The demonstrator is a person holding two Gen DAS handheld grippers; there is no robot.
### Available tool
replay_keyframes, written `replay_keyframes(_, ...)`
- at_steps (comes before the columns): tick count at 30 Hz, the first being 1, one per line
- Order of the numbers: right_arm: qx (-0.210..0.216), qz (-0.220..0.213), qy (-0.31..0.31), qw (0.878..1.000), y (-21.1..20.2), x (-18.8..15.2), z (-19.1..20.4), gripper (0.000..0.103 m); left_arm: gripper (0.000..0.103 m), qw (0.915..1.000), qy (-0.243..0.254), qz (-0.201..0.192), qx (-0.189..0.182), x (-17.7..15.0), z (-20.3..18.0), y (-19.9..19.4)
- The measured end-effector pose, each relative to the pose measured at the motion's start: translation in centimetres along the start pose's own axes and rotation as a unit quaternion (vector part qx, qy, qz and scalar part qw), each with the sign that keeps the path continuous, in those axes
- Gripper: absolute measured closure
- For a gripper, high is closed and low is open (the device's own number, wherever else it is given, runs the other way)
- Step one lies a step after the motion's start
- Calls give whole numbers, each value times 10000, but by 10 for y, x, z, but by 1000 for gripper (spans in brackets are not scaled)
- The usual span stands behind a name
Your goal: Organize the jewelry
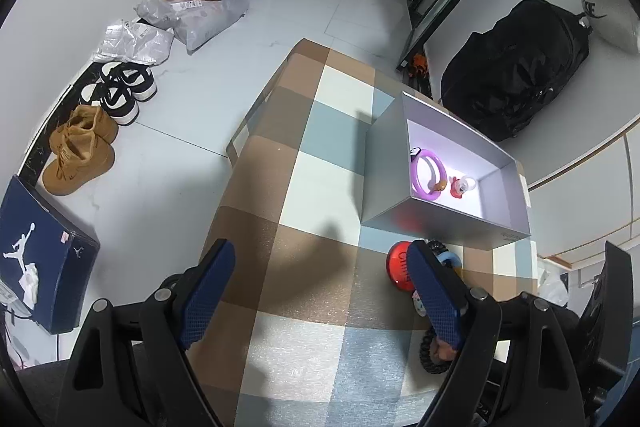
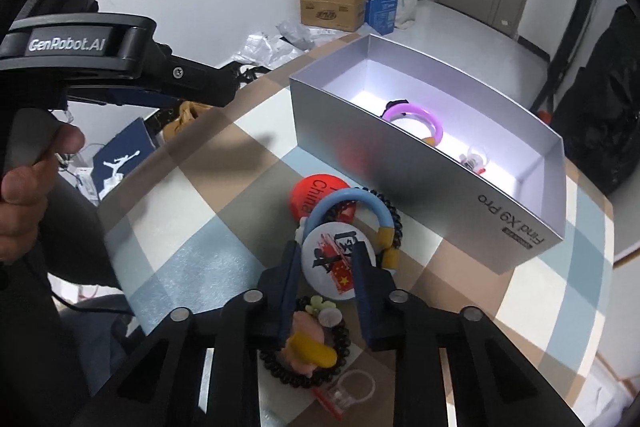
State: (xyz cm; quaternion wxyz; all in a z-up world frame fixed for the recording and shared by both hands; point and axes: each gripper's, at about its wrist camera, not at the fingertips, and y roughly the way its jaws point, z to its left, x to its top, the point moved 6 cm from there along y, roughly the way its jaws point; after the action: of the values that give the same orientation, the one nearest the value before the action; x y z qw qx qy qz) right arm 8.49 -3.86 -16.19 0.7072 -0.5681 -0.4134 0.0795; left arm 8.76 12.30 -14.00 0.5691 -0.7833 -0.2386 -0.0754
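Two pieces, a purple plastic bangle (image 2: 420,117) and a clear ring (image 2: 474,155), are already placed in the grey cardboard box (image 2: 400,163) at the far right of the bench (image 2: 192,227). Several remain near: a blue-and-yellow bangle (image 2: 352,197), a white round badge (image 2: 338,259), a red round badge (image 2: 310,193) and a black bead bracelet (image 2: 304,375). The right hand-held gripper (image 2: 326,279) is held narrowly apart around the white badge, whether clamped cannot be told; the left hand-held gripper (image 1: 320,291) is held wide apart, empty.

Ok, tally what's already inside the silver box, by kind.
Bracelets: 1, the purple bracelet
Rings: 1, the clear ring with a red charm
Total: 2 in the silver box

Two badges (image 2: 339,261), perhaps six bracelets (image 2: 416,121).
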Motion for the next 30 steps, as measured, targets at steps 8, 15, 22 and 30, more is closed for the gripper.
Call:
replay_keyframes(8, 171, -182, 338, 9991, -15, 0, -9, 94, 19, 10000, 89, 13, -2, -1, -6, 1)
replay_keyframes(15, 349, -317, 916, 9947, -27, 2, -28, 98, 19, 9999, 139, 46, 20, -4, -10, 2)
replay_keyframes(22, 77, -204, 1052, 9942, -28, -1, -38, 99, 19, 9980, 497, 260, -289, -14, -33, 8)
replay_keyframes(30, 185, -110, 1190, 9927, -19, -2, -40, 98, 19, 9929, 793, 473, -745, -26, -57, 13)
